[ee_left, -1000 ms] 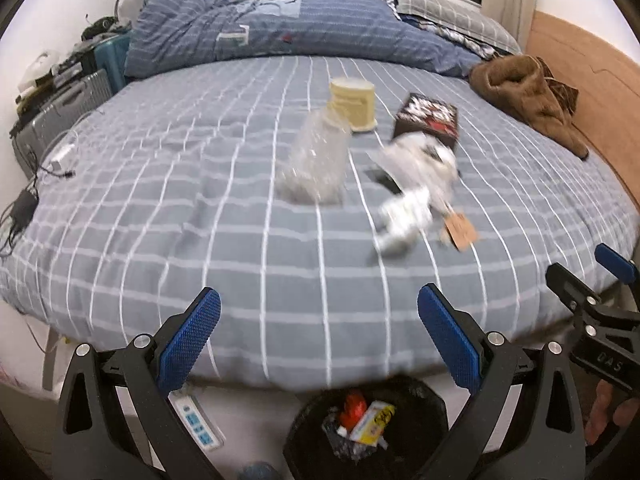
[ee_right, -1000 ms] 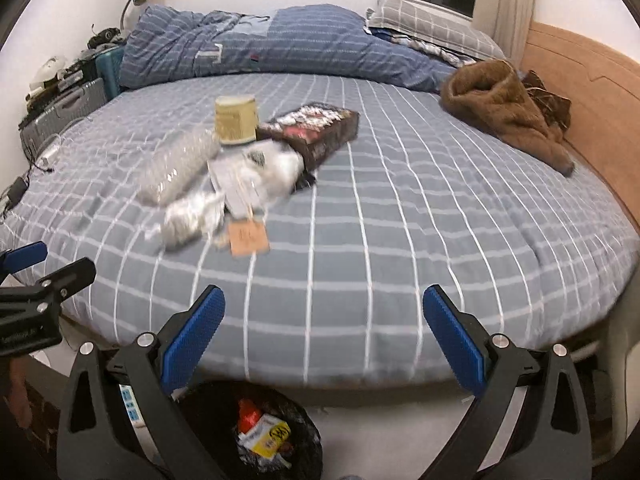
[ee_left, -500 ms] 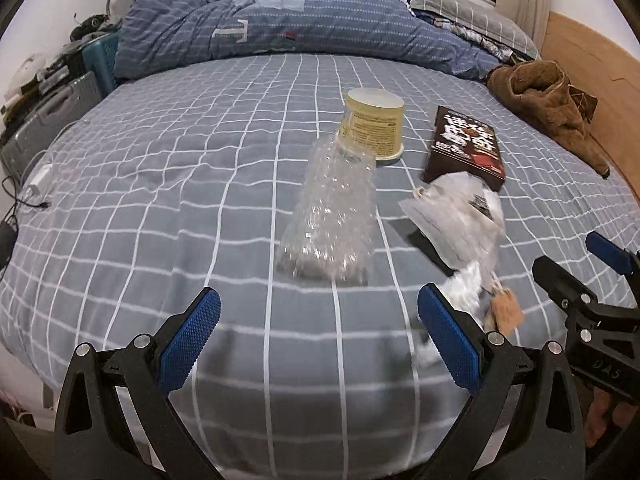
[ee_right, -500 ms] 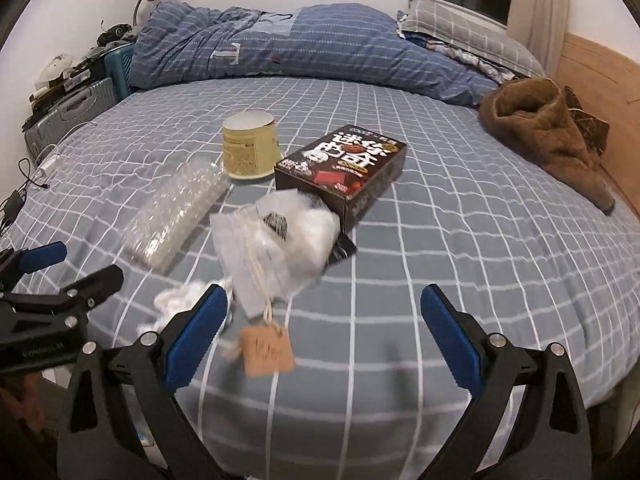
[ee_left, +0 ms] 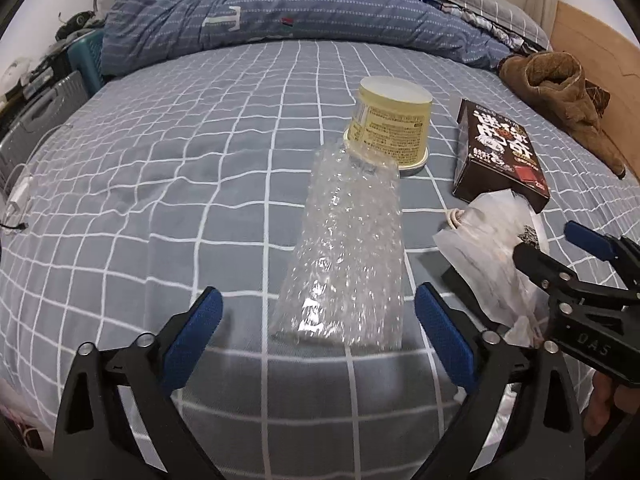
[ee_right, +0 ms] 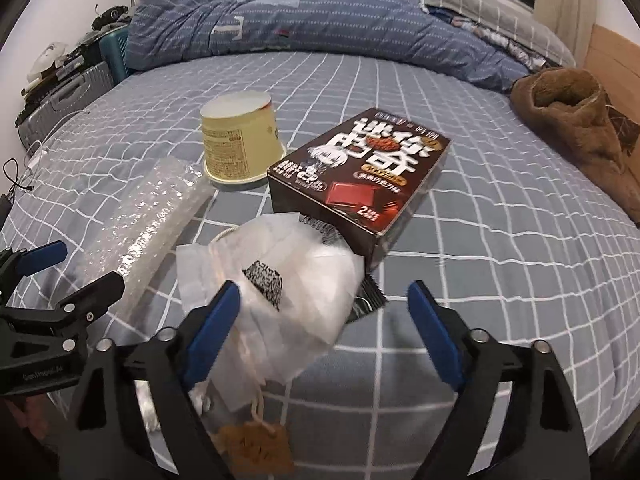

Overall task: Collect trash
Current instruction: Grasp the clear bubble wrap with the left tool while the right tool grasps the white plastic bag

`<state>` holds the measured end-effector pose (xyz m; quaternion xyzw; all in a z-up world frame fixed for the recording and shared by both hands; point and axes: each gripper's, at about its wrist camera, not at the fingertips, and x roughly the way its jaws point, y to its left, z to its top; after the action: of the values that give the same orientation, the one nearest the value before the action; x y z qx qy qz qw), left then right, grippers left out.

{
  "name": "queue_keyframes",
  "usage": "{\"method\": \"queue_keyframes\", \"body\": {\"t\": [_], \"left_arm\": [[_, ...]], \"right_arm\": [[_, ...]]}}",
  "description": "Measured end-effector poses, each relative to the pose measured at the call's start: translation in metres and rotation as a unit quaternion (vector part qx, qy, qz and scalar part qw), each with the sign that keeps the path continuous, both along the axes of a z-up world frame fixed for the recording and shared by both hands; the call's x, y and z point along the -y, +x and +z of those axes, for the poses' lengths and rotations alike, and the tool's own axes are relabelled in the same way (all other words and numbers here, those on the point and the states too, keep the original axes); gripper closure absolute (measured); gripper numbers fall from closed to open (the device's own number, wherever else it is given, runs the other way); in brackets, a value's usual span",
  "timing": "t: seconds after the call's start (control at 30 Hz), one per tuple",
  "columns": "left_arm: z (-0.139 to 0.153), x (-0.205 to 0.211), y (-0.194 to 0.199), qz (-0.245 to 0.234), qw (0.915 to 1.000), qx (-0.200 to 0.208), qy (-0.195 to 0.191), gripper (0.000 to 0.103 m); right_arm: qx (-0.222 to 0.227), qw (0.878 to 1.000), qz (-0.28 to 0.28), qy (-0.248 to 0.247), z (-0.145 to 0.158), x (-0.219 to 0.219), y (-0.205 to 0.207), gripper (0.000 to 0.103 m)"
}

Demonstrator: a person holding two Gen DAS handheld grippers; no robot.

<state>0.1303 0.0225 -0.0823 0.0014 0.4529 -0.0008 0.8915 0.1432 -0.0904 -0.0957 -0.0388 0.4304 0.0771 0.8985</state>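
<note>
- Since the earlier frames both grippers have come in over the bed; the black bin at the bed's foot is gone from view and the trash fills the near field.
- Left gripper (ee_left: 318,332): jaws have just been closing slightly, spread wide either side of the near end of the bubble-wrap roll (ee_left: 344,248), pads not touching it.
- Right gripper (ee_right: 324,332): jaws have just been closing, still apart; the white drawstring bag (ee_right: 280,280) lies between them, left pad at or against its edge, contact not resolvable. Nothing grasped.
- Roll lies at 12 o'clock from the left gripper, far end overlapping the inverted yellow cup (ee_left: 390,124).
- Brown chocolate box (ee_right: 360,172) at 12 o'clock from the bag, touching it; cup at 10 o'clock.
- Checked sheet (ee_left: 160,200) bare to 9 o'clock of the roll; bare also at 3 o'clock of the box.
- Kraft tag (ee_right: 256,444) blurred, partly behind the right gripper's frame.
- Brown garment (ee_right: 576,120) at 2 o'clock, cut by the view's edge.
</note>
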Motion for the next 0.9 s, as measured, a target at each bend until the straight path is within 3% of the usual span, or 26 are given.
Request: {"method": "queue_keyframes", "body": {"t": [0.17,0.33,0.53,0.9], "left_arm": [[-0.009,0.004,0.009,-0.013,0.9998,-0.014,-0.005,0.026],[-0.015,0.008,0.013,-0.030,0.9991,-0.025,-0.018,0.051],[-0.023,0.014,0.014,-0.045,0.9982,-0.034,-0.021,0.069],[-0.022,0.020,0.012,-0.047,0.9983,-0.029,-0.018,0.079]], "right_arm": [[-0.015,1.000,0.021,0.002,-0.008,-0.009,0.009,0.041],[-0.020,0.999,0.025,0.002,-0.012,-0.016,0.012,0.050],[-0.023,1.000,0.010,0.004,-0.013,-0.012,0.015,0.064],[-0.016,1.000,0.007,0.000,-0.007,-0.010,0.013,0.073]]}}
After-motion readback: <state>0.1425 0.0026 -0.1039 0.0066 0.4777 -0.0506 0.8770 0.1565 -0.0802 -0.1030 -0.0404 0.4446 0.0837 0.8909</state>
